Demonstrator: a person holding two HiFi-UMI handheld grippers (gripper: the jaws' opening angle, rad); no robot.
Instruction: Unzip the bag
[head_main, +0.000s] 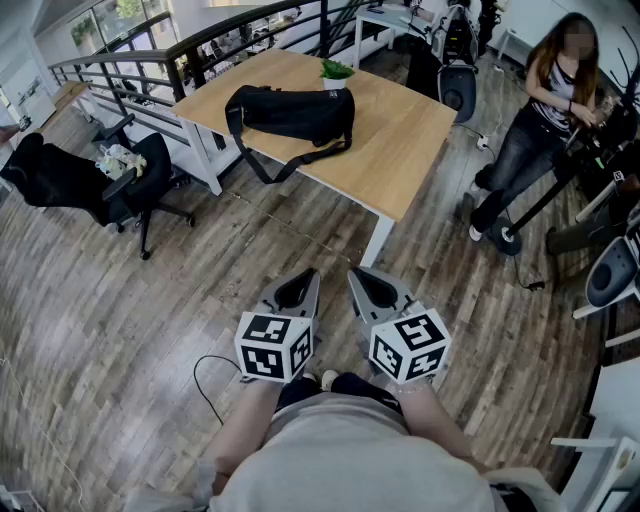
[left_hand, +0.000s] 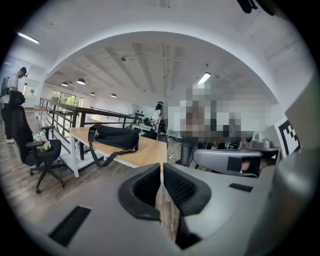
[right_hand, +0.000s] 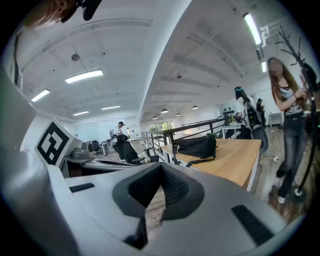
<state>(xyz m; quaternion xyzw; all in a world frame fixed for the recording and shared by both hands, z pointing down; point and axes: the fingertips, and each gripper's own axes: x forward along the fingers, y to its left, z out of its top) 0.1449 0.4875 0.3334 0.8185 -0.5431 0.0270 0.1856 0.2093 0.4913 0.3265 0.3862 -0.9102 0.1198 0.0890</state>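
A black fabric bag with a long strap (head_main: 290, 112) lies on its side on a pale wooden counter with white legs (head_main: 410, 150), toward the far left part of the top, its strap looping off the near edge and hanging down. From here the zip is too small to make out. Just behind the bag, at the counter's back edge, stands a small green plant in a white pot (head_main: 337, 72). The person holding the tools stands on the grey-brown plank floor (head_main: 120, 330), well short of the counter, with both tools held side by side in front of the waist and aimed toward it. The left tongs (left_hand: 161, 172) are barely apart, only a thin slit between the ribbed black pads, and nothing is in it but the floor showing through. The right tongs (right_hand: 159, 175) are closed tip to tip and hold nothing. Each tool carries a white cube with black square markers (head_main: 276, 346) at its near end. Off to the left a black office chair (head_main: 140, 185) sits beside a dark metal railing (head_main: 150, 50). To the right of the counter another person in dark jeans (head_main: 545, 120) stands bent over some equipment. A thin black cable (head_main: 203, 385) curls on the floor near the holder's feet.
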